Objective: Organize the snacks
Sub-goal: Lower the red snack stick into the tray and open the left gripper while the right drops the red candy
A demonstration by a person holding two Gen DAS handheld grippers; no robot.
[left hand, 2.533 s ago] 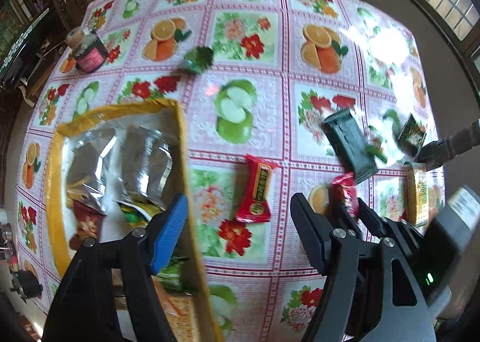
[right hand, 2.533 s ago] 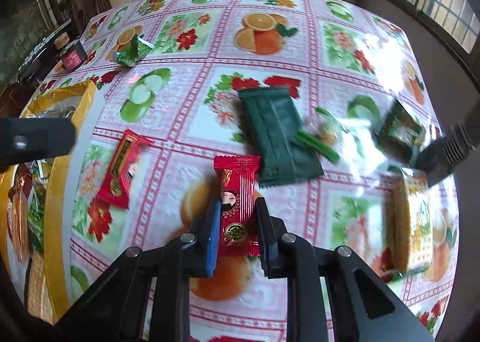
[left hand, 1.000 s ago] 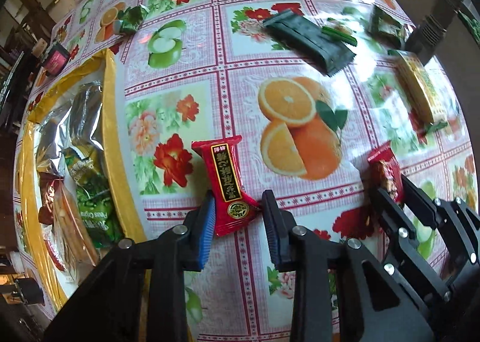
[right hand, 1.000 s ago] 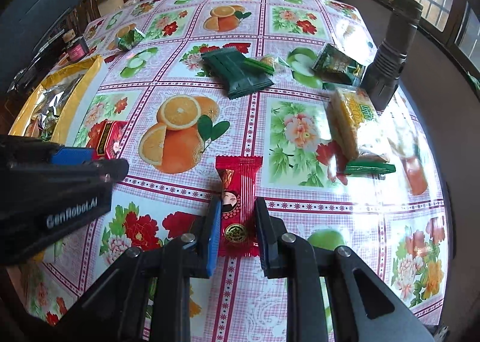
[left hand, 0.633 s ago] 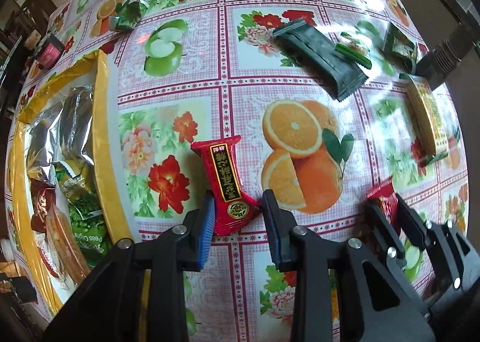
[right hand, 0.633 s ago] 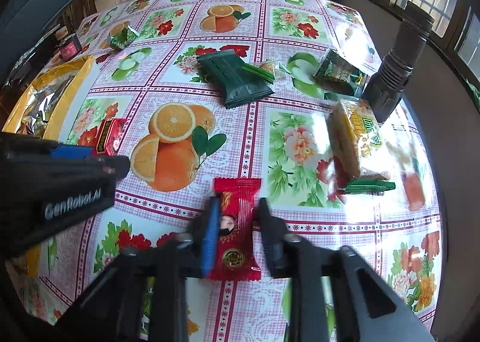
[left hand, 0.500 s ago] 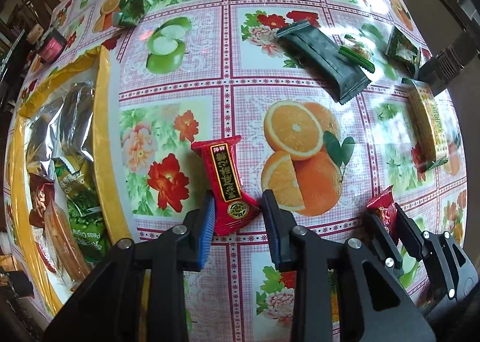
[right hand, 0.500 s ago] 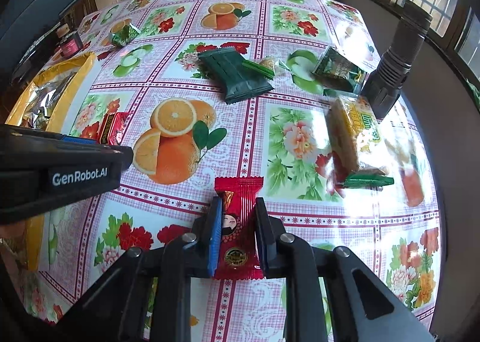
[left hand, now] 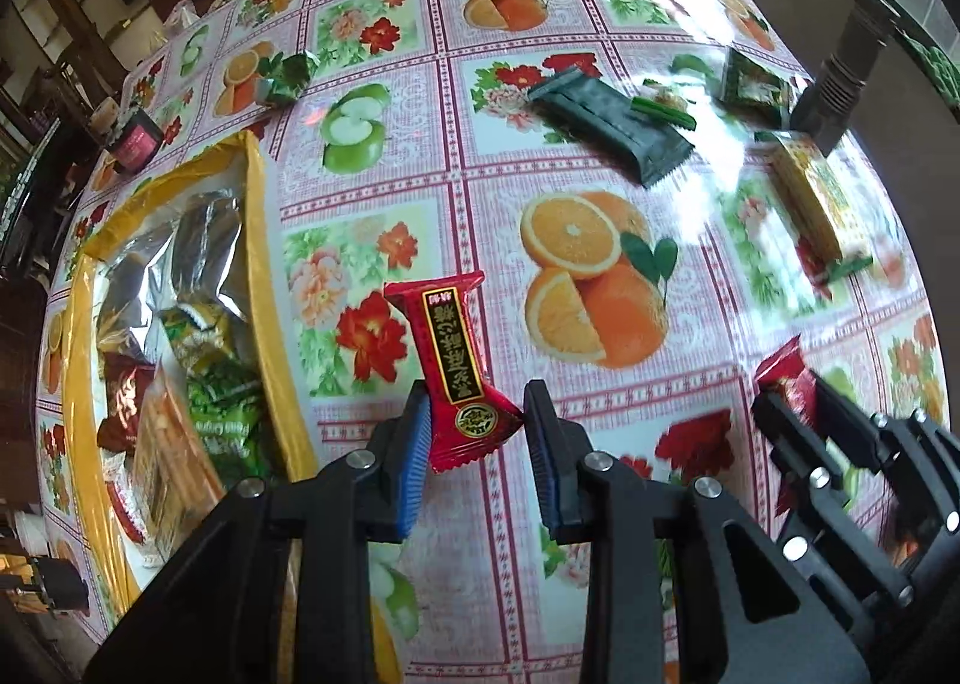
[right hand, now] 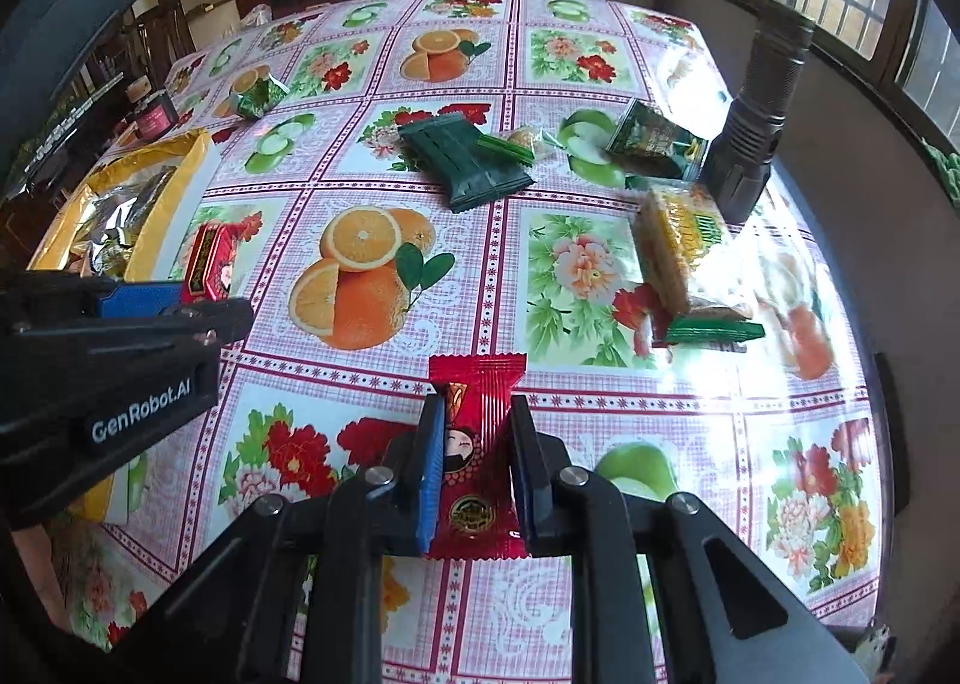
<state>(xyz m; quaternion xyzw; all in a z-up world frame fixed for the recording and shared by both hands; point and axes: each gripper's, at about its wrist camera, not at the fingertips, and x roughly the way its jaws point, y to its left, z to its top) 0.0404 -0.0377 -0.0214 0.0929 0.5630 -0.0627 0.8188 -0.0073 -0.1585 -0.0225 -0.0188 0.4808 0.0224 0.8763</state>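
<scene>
While both grippers are angled steeply down over the fruit-and-flower tablecloth [left hand: 600, 54], a snack is clamped in each; the left gripper [left hand: 477, 432] is closed narrowly on the lower end of a red snack packet with a black label [left hand: 456, 360], whose upper end fans out ahead of the fingertips; to the left of this gripper a yellow-rimmed tray [left hand: 261, 240] is seen, filled with silver foil bags [left hand: 204, 240], green packets and a red one; ahead and further left a small green wrapped snack [left hand: 288, 78] lies beyond the tray, and a dark jar with a pink label [left hand: 135, 141] stands near the table's edge; ahead and to the right a dark green packet [left hand: 612, 126] lies flat, with a yellow cracker pack [left hand: 807, 192] further right.

From the right wrist view the right gripper [right hand: 477, 474] is pressed shut on a red packet with a figure printed on it [right hand: 474, 444]; the packet runs between the blue pads and sticks out past both ends; the left gripper's body is seen at the left, level with it; ahead lies the dark green packet, and ahead to the right a black flashlight [right hand: 756, 108] stands on its head beside the cracker pack; a green stick-shaped wrapper [right hand: 714, 331] lies at that pack's near end.
</scene>
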